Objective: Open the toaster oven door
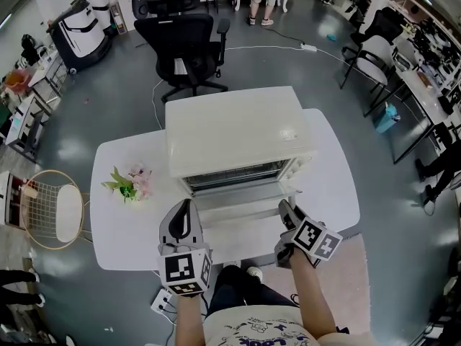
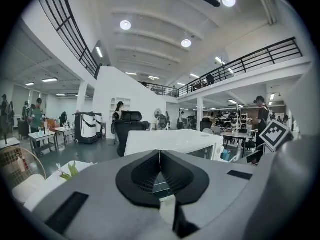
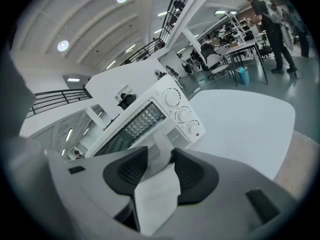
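The white toaster oven sits at the middle of the white tabletop, its front towards the person; its door is already down, lying out flat from the bottom of the opening, and the wire rack shows inside; the right gripper view shows three round knobs in a column on the oven's right end. The left gripper hangs over the tabletop just before the door's left corner, touching nothing; in the left gripper view its tongs are pressed together at the tips with nothing between them. The right gripper is at the door's right front corner, tilted downwards; in the right gripper view its tongs stand spread, and the white of the door fills the gap between them; whether the pads press on it I cannot tell. A small bunch of pink flowers with green leaves lies on the tabletop to the left of the oven, well apart from both grippers; a black office chair stands on the grey floor beyond the tabletop, and a round wire chair stands beside the tabletop's left end.
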Action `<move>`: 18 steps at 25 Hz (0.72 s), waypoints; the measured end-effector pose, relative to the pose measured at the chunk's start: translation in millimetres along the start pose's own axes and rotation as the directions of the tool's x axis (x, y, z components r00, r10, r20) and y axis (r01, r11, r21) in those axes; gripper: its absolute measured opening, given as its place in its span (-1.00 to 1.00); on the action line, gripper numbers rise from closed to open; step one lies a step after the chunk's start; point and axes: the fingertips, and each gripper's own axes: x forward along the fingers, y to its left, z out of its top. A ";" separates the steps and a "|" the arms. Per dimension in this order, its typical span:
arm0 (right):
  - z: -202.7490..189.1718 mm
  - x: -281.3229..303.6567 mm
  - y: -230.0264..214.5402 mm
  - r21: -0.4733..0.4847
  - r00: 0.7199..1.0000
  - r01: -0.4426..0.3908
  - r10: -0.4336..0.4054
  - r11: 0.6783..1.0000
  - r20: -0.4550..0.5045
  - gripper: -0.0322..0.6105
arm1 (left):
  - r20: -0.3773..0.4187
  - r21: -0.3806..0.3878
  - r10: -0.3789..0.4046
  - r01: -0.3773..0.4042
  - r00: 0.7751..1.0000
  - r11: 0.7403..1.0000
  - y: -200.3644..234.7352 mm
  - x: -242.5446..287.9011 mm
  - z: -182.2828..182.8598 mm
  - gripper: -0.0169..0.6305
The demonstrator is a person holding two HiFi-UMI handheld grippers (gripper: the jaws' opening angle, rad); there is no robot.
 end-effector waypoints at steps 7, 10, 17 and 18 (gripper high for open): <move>-18.1 -7.9 -13.2 -0.024 1.000 0.013 -0.014 1.000 -0.024 -0.41 | -0.016 -0.003 0.019 -0.019 1.000 1.000 -0.6 -12.7 -9.3 -0.93; -24.8 -10.4 -18.9 -0.028 0.999 0.017 -0.018 0.999 -0.036 -0.41 | -0.021 -0.004 0.029 -0.029 0.999 1.000 0.8 -17.8 -12.1 -0.93; -39.5 -11.8 -28.3 -0.083 0.998 0.036 -0.040 0.996 -0.048 -0.41 | -0.030 -0.006 0.041 -0.041 0.999 0.999 3.1 -28.1 -21.3 -0.93; -42.1 -12.2 -30.0 -0.091 0.998 0.040 -0.045 0.995 -0.052 -0.41 | -0.031 -0.007 0.041 -0.041 0.999 0.999 2.8 -29.4 -22.2 -0.93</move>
